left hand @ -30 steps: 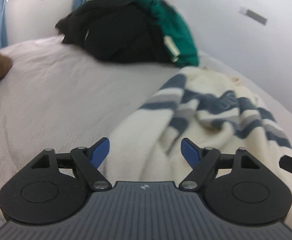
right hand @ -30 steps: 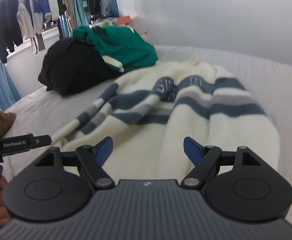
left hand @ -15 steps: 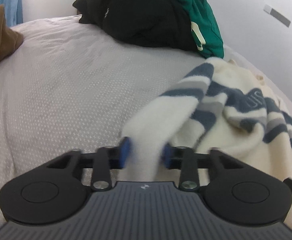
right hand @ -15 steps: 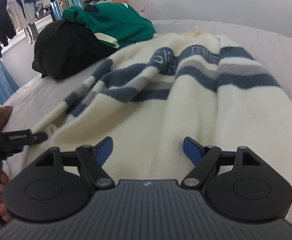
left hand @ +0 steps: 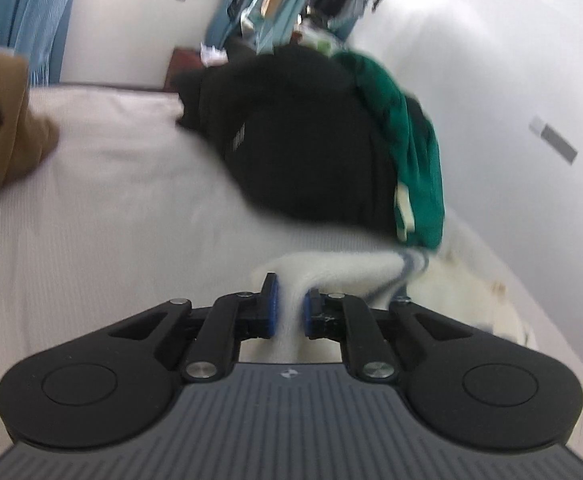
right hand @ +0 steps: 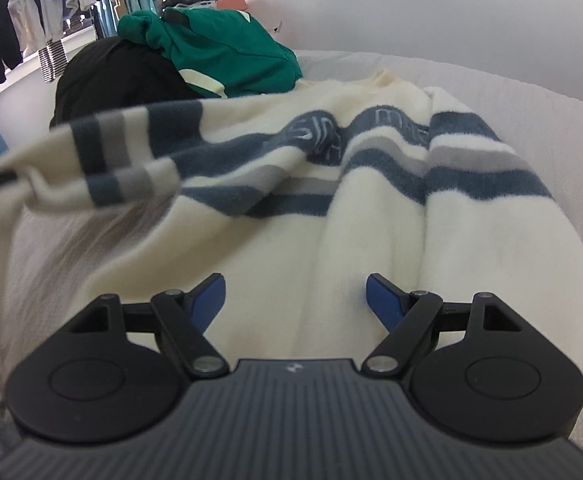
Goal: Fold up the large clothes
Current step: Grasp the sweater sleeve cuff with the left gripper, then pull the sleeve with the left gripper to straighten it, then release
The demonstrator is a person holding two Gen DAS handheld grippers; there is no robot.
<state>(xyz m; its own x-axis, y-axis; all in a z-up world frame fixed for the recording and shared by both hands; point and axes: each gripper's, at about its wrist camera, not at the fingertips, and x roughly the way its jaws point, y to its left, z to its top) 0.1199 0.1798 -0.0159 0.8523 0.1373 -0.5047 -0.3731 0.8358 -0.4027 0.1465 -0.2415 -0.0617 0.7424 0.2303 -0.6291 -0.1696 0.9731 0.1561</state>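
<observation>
Sleeve pinched, sweater laid out on the bed

The left gripper [left hand: 289, 305] was closing on the striped sweater's [right hand: 371, 208] cream sleeve [left hand: 331, 268], lower centre; the right gripper [right hand: 295, 294] was kept spread above its body.

The left gripper [left hand: 289, 306] is closing, cream cloth pinched between its pads; the right gripper [right hand: 295, 294] stands wide apart
</observation>
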